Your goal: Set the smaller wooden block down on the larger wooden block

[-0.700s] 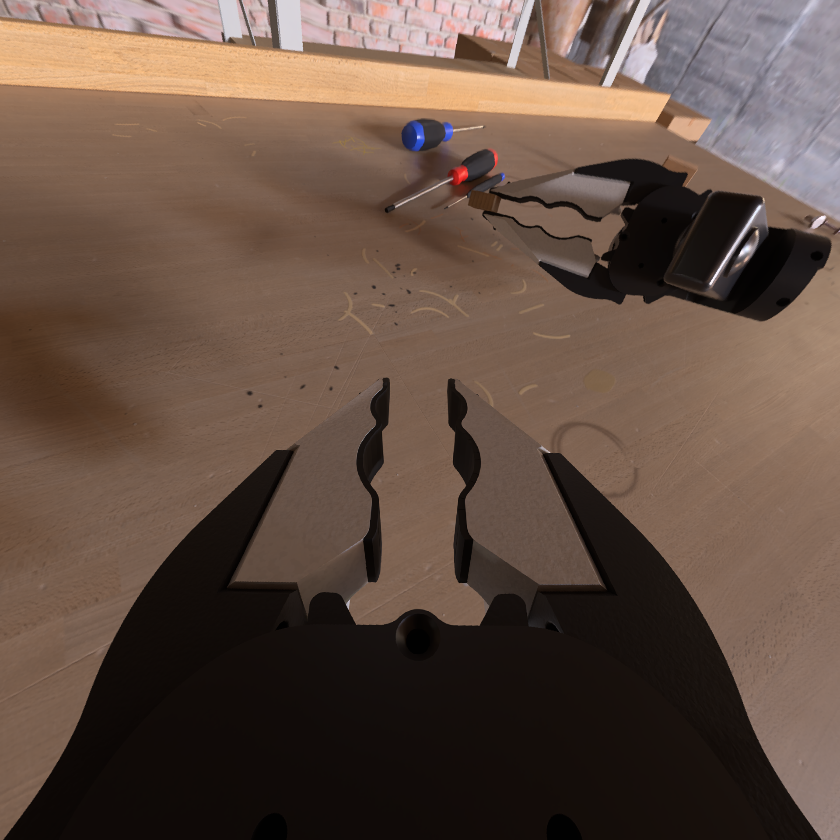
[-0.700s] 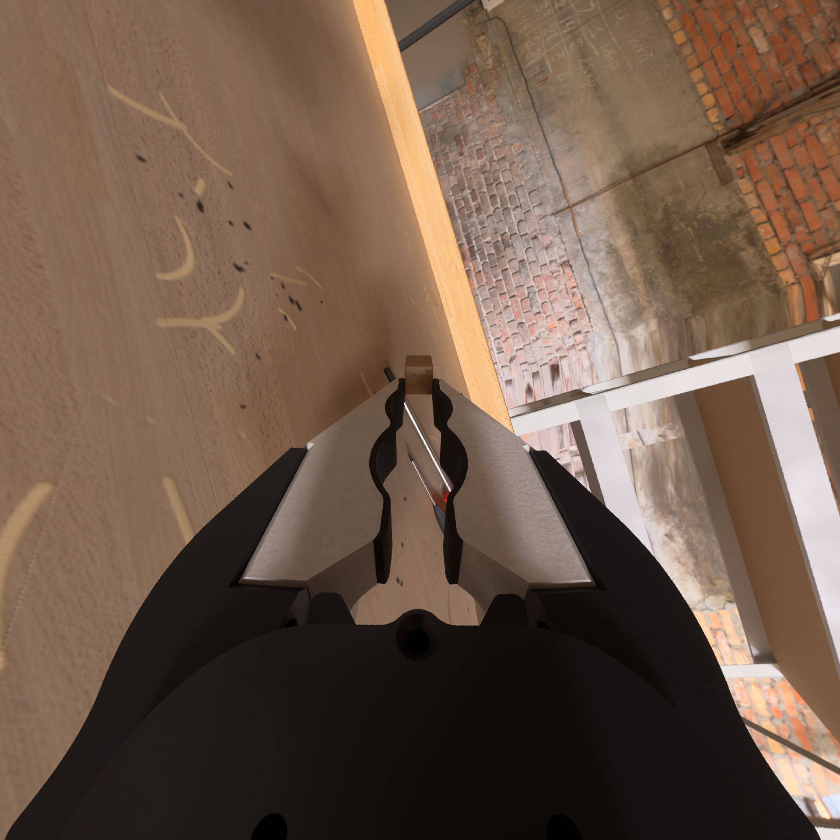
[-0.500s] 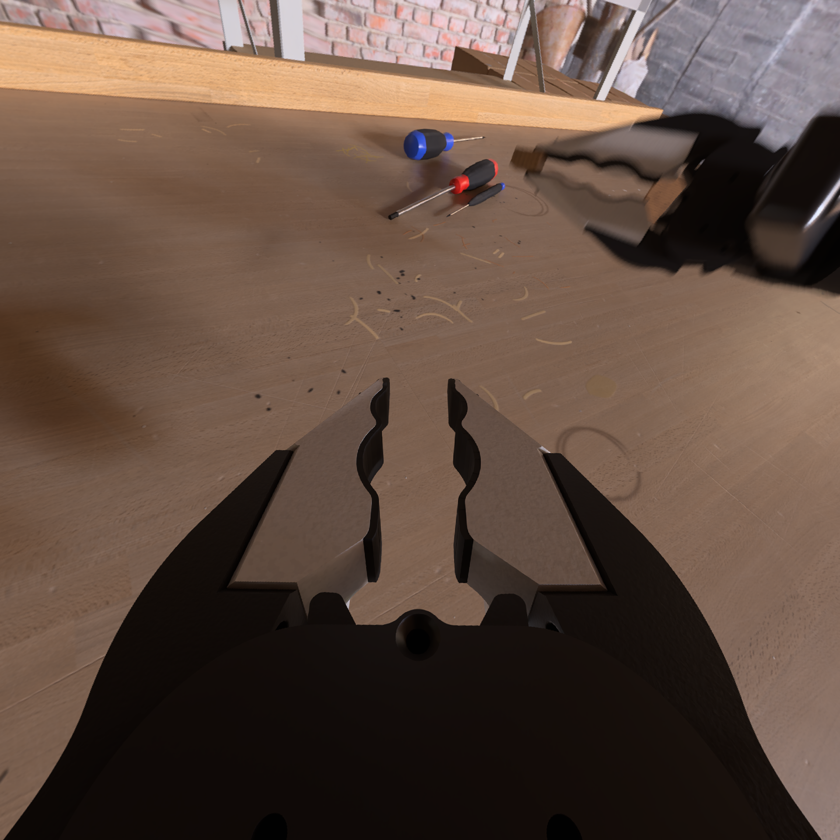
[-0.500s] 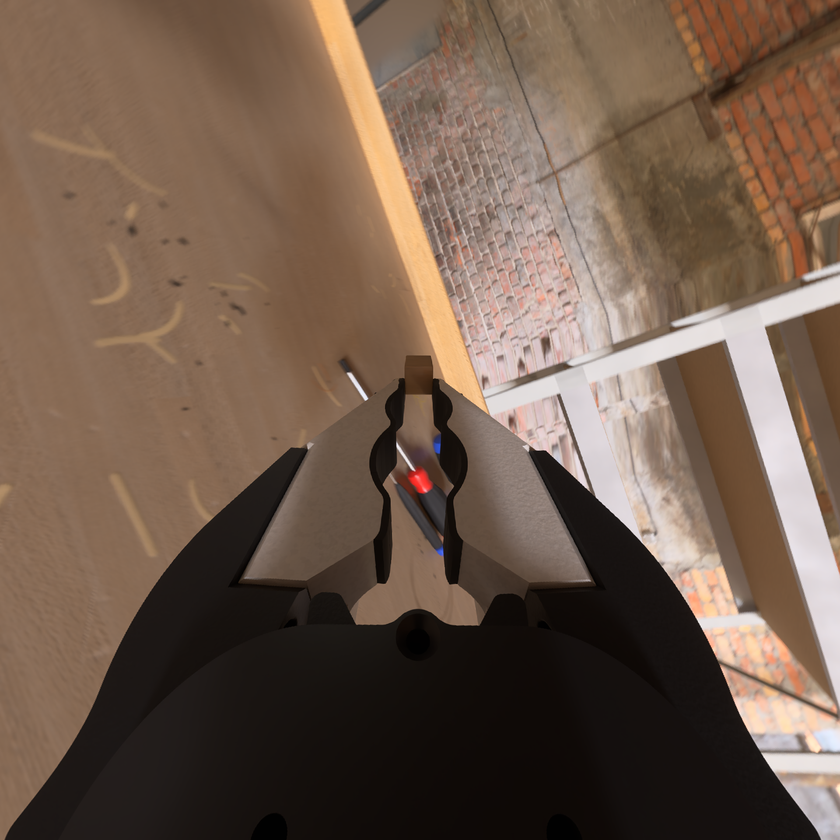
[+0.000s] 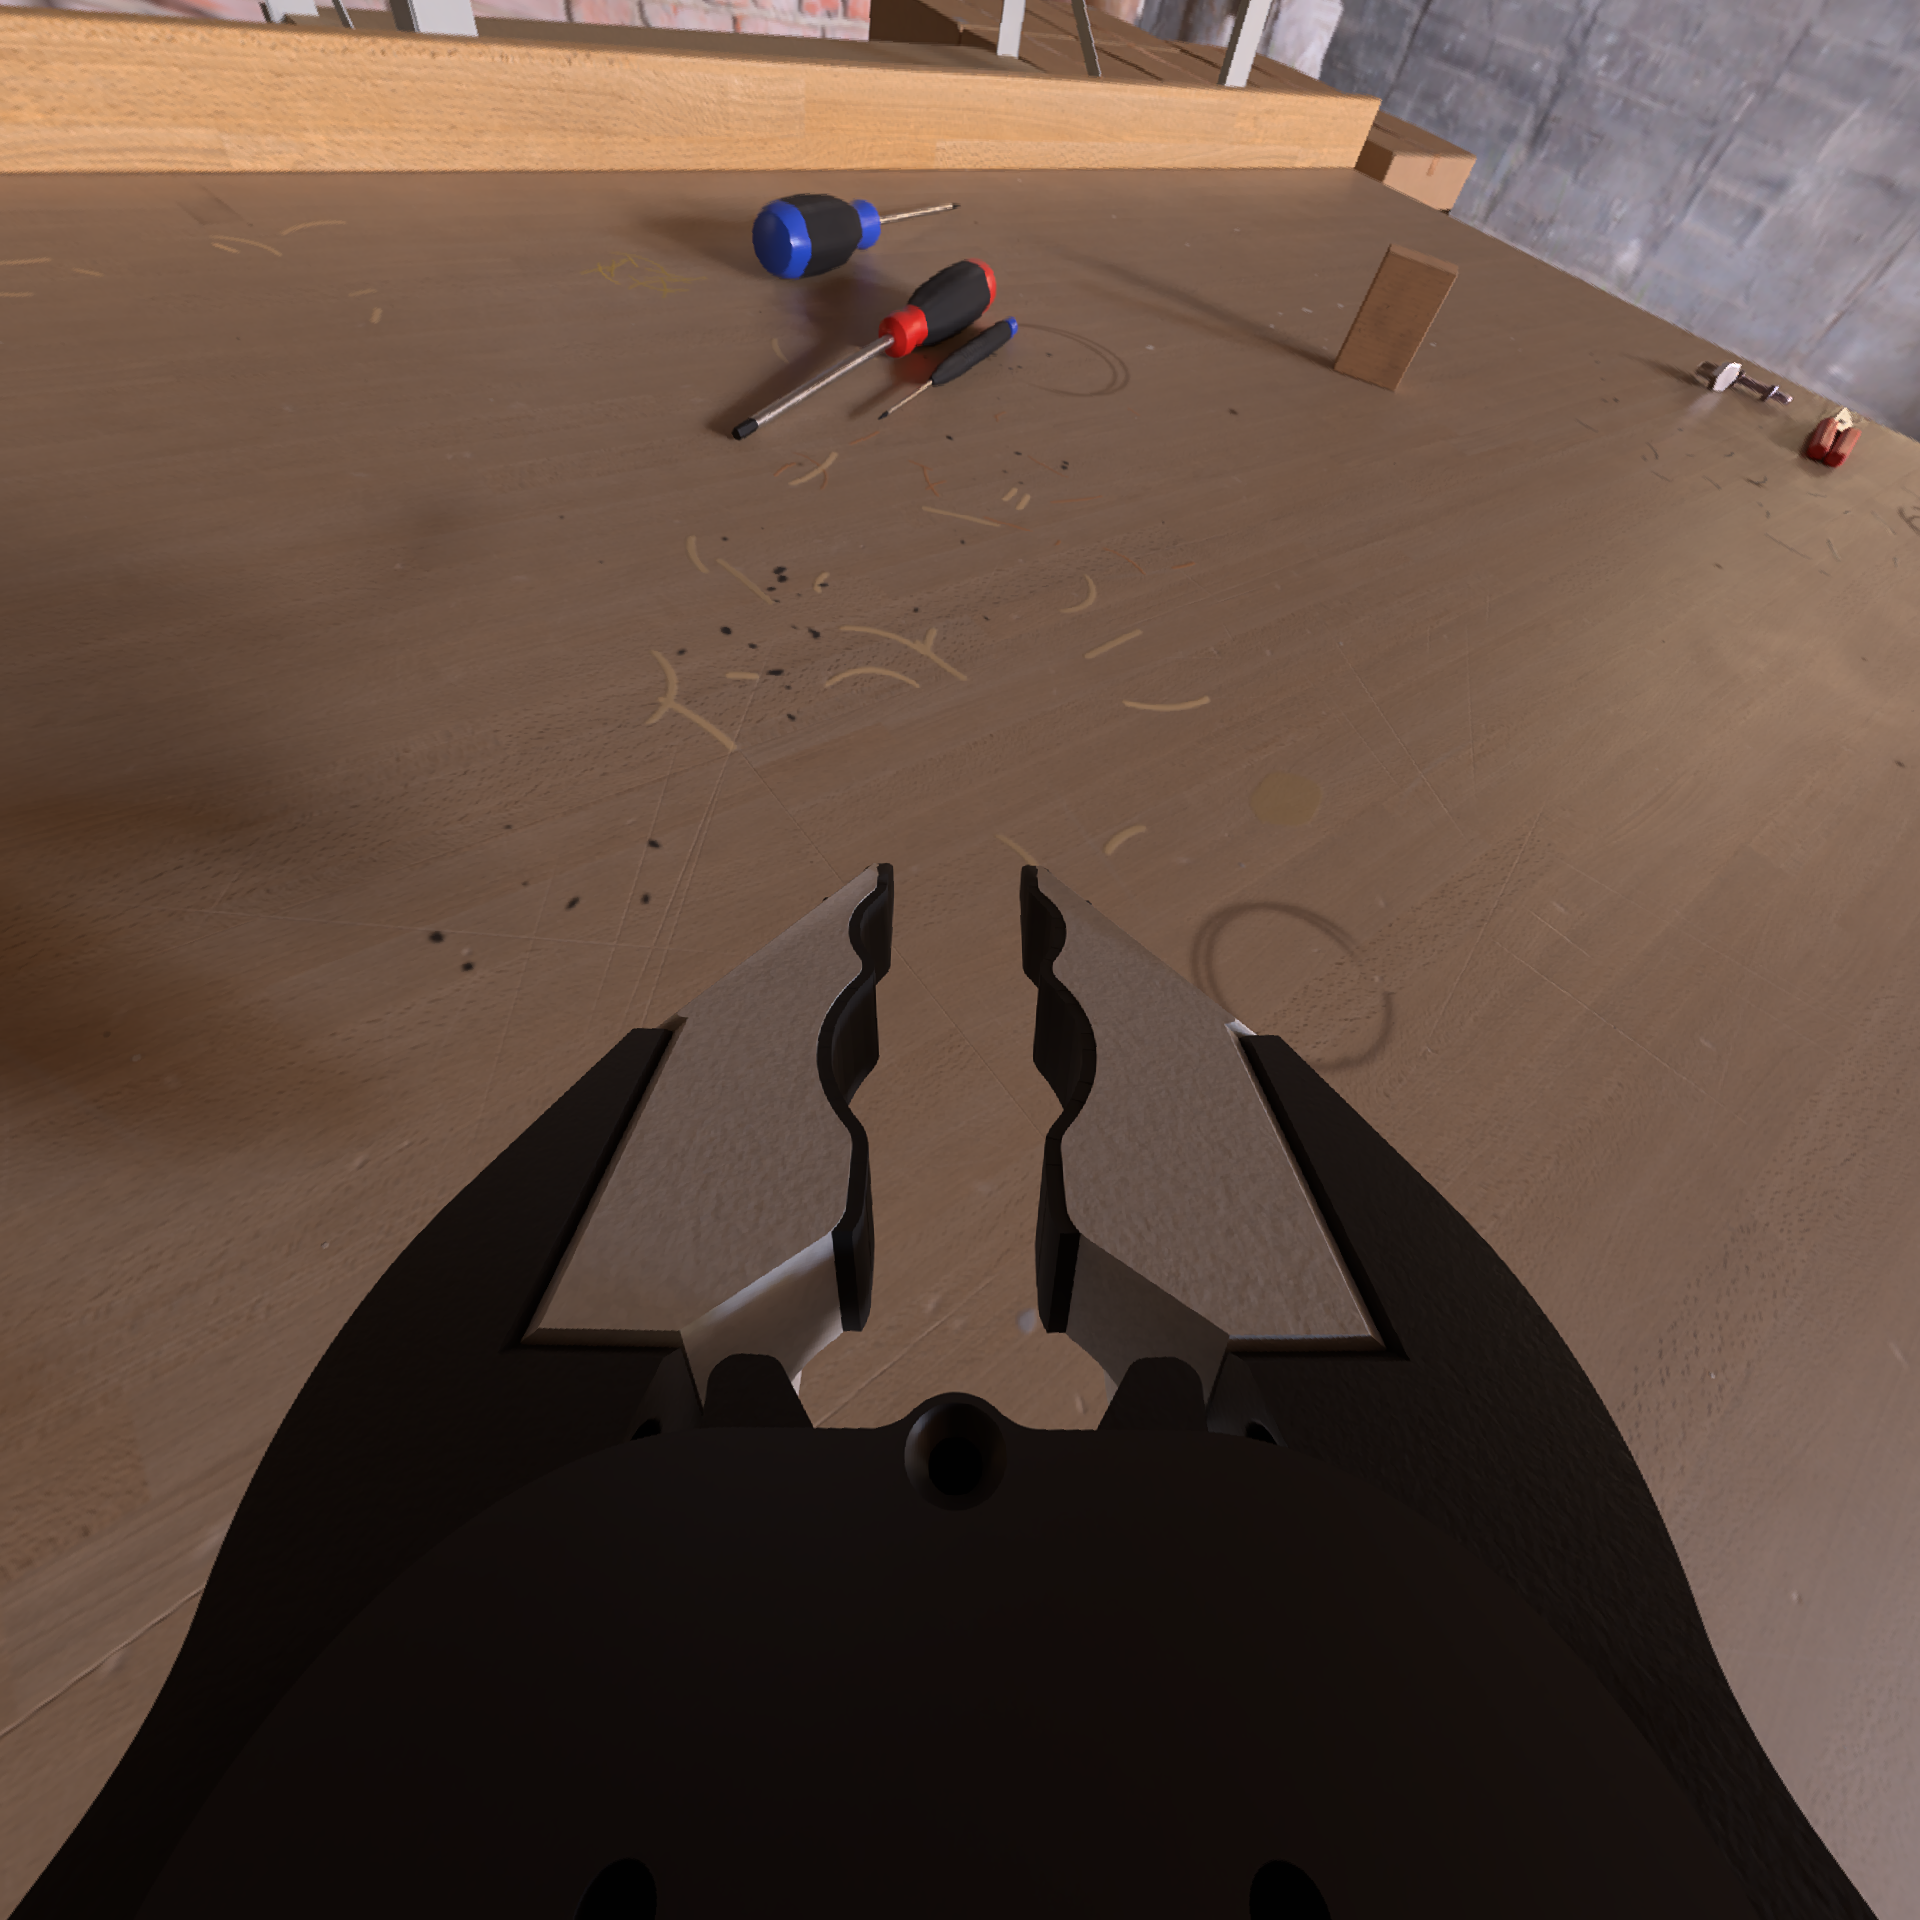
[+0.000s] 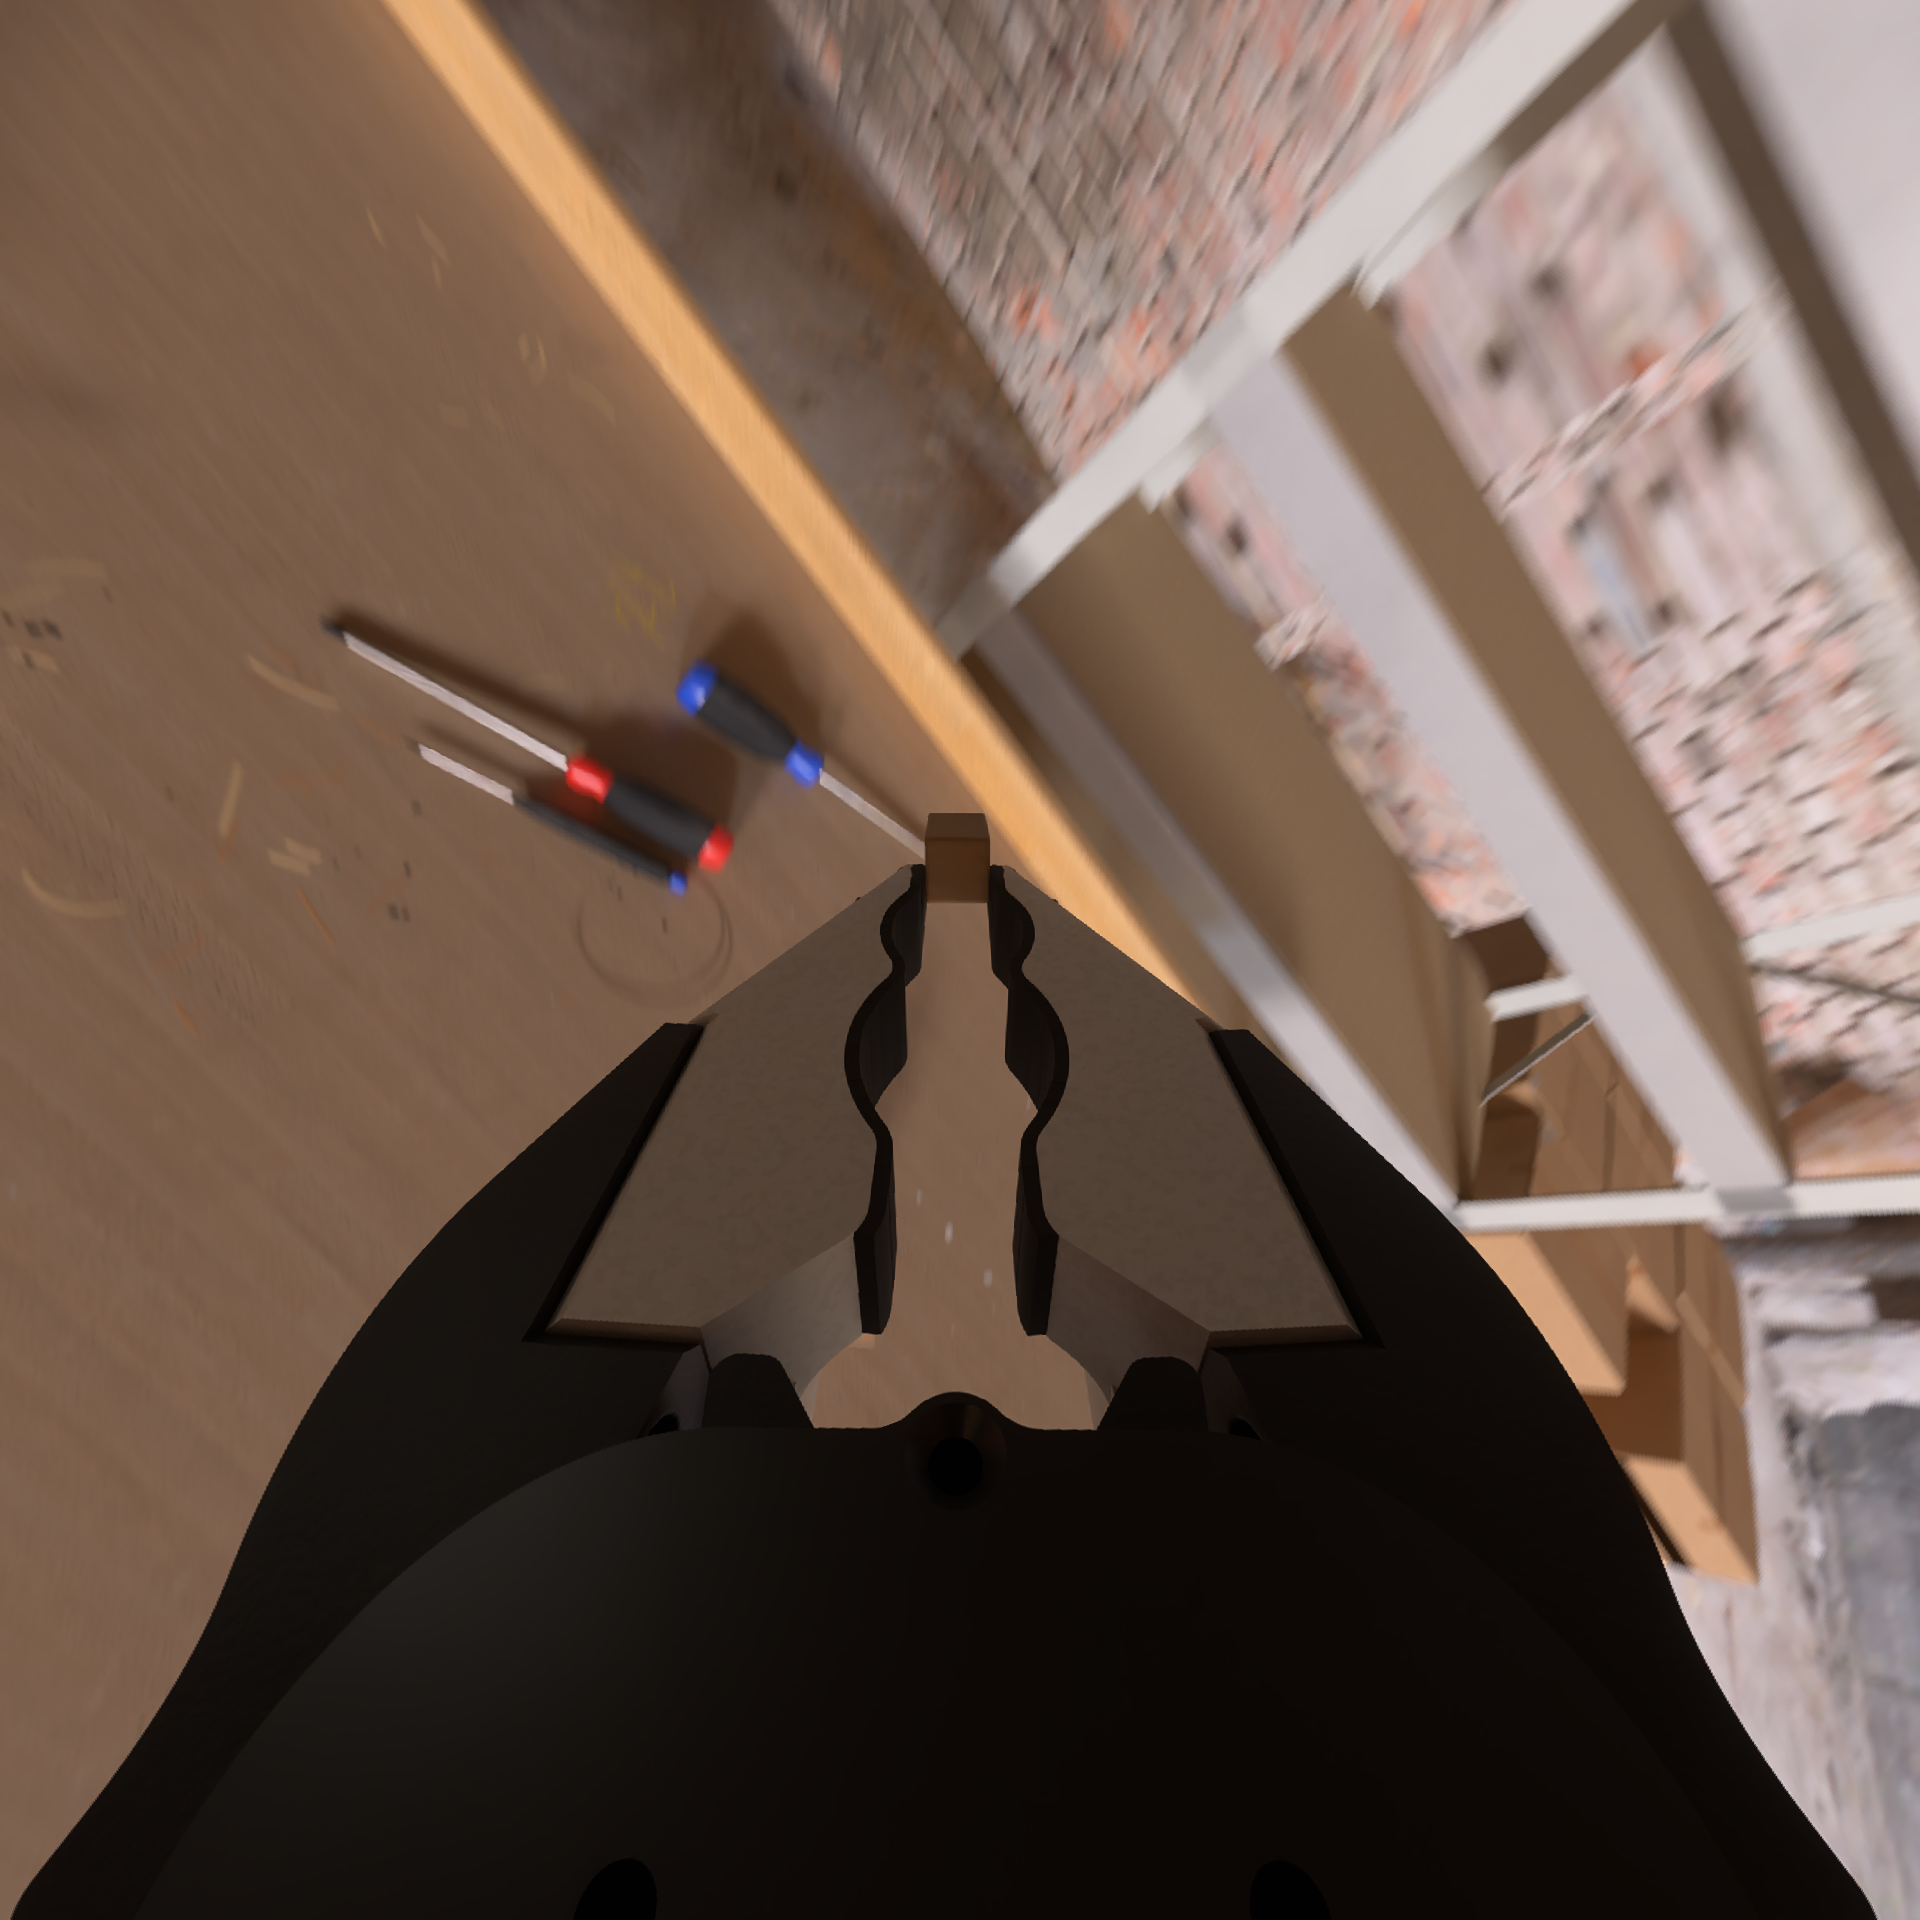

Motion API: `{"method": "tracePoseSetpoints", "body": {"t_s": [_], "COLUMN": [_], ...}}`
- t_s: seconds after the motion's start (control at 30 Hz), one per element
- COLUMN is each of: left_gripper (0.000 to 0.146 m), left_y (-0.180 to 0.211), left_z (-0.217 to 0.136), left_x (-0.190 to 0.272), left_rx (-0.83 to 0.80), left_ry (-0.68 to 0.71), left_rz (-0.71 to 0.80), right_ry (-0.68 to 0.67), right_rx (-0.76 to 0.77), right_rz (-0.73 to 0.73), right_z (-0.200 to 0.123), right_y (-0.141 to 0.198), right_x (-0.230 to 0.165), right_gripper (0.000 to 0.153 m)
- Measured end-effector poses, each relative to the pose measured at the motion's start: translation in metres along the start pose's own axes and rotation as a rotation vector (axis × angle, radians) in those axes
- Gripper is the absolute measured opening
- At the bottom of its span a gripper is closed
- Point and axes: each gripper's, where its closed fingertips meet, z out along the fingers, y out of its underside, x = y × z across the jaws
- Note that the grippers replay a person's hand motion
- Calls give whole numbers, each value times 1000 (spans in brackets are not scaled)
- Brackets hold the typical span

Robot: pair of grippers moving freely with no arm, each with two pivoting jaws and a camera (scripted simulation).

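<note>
We see our left tool (image 5: 956,883) low over the brown counter (image 5: 416,623). Its two metal fingers (image 5: 769,1091) stand apart, and there is nothing between them. Only bare wood shows in the gap.

Our right tool (image 6: 956,883) is squeezing the small wooden block (image 6: 956,860) right at its tips. The block pokes out a little past the fingers. It is up in the air, above the counter (image 6: 208,364). This view is tipped over on its side and looks blurry.

The big wooden block (image 5: 1394,317) stands on the counter, far off to the right in the left view. It stands tall and leans a bit in the picture. Nothing is on top of it. It is well apart from our left tool. We cannot see the big block in the right view, so we cannot tell how near the small block is to it.

Three screwdrivers lie close together on the far part of the counter. One fat one has blue ends (image 5: 810,234). One long one has red rings on its handle (image 5: 883,338). A thin little one (image 5: 956,364) lies just beside the red one. Small wood curls (image 5: 894,665) and dark specks lie in the middle of the counter. A small metal piece (image 5: 1740,382) and a small red thing (image 5: 1834,442) sit near the right edge. A brick wall (image 6: 1091,208) and a pale shelf frame (image 6: 1299,468) are behind the counter.
</note>
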Motion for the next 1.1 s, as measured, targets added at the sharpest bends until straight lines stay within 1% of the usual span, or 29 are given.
{"method": "tracePoseSetpoints", "body": {"t_s": [0.07,0.13,0.23,0.3,0.4,0.47,0.53,0.6,0.63,0.73,0.77,0.8,0.87,0.93,0.97,1.0,1.1], "left_gripper": [24,24,24,24,24,24,24,24,24,24,24,24,24,24,24,24,24], "left_y": [1,3,5,5,6,6,7,9,10,11,11,11,10,10,10,10,10], "left_z": [1,3,5,5,6,7,7,9,9,10,10,10,9,8,8,8,8], "left_x": [1,2,2,2,2,1,2,2,2,4,4,4,4,3,3,3,4], "left_rx": [-9,-22,-35,-38,-46,-48,-51,-62,-68,-75,-77,-77,-72,-69,-67,-64,-66], "left_ry": [6,10,-4,-14,-14,-16,-16,-16,-14,-13,-16,-20,-20,-16,-15,-13,-5], "left_rz": [2,5,19,29,28,28,29,32,35,49,55,59,60,52,49,47,41], "right_ry": [-59,-131,-289,-358,-485,-494,-515,-526,-511,-419,-393,-395,-465,-466,-456,-458,-452], "right_rx": [-104,-172,-268,-331,-438,-569,-669,-714,-739,-781,-786,-784,-744,-668,-624,-576,-468], "right_rz": [47,136,313,425,611,621,586,551,524,444,423,415,453,460,446,422,318], "right_z": [12,29,53,66,79,85,89,95,97,102,104,104,99,91,85,79,62], "right_y": [35,71,133,174,225,258,279,287,288,289,289,288,275,259,250,239,212], "right_x": [20,26,17,10,-9,-19,-31,-42,-43,-40,-41,-44,-51,-46,-43,-42,-35], "right_gripper": [11,11,11,11,11,11,11,11,11,11,15,24,45,63,67,67,67]}}
